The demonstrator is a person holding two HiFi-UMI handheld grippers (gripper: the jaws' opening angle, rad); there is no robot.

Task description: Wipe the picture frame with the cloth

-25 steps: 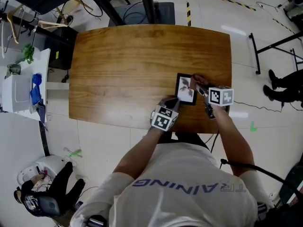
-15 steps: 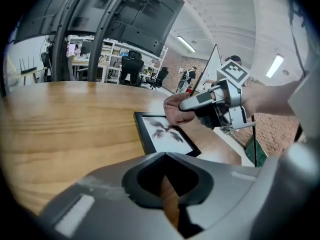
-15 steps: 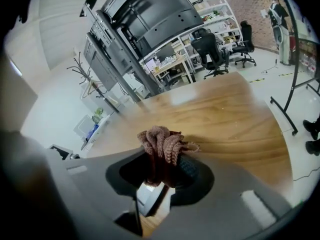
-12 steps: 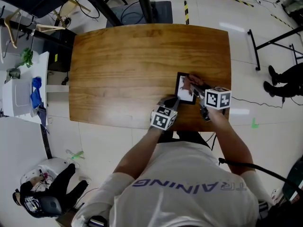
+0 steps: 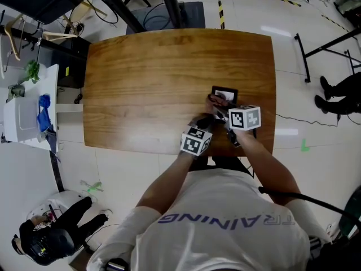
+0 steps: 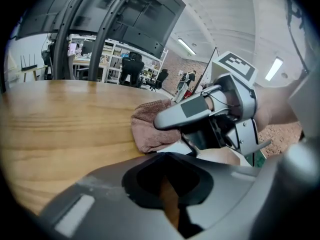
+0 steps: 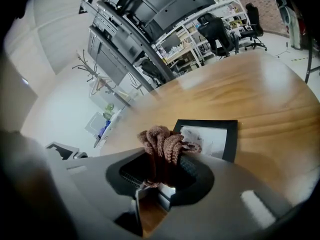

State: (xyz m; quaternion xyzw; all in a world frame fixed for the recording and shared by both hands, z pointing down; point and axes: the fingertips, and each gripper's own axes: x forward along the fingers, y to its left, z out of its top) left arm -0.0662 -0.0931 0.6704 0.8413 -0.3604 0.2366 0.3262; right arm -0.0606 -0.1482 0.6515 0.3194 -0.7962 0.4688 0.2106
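The black picture frame (image 5: 224,90) lies flat near the right front of the wooden table (image 5: 146,78). Its white print shows in the right gripper view (image 7: 212,139). My right gripper (image 5: 217,103) is shut on a bunched brown cloth (image 7: 162,144) and presses it onto the frame's left half (image 5: 213,99). My left gripper (image 5: 206,121) sits at the frame's near left corner, jaws closed on its edge (image 6: 172,146). From the left gripper view, the cloth (image 6: 150,129) sits under the right gripper (image 6: 210,114). Most of the frame is hidden in the head view.
A white cart (image 5: 25,114) with a blue item stands left of the table. Black stand legs (image 5: 169,4) rise behind the far edge. One person in black (image 5: 338,95) is at the right, another crouches at lower left (image 5: 51,239). The table's left half is bare wood.
My right gripper has dragged the cloth leftward across the frame, from its right side to its left. The left gripper has stayed at the near corner.
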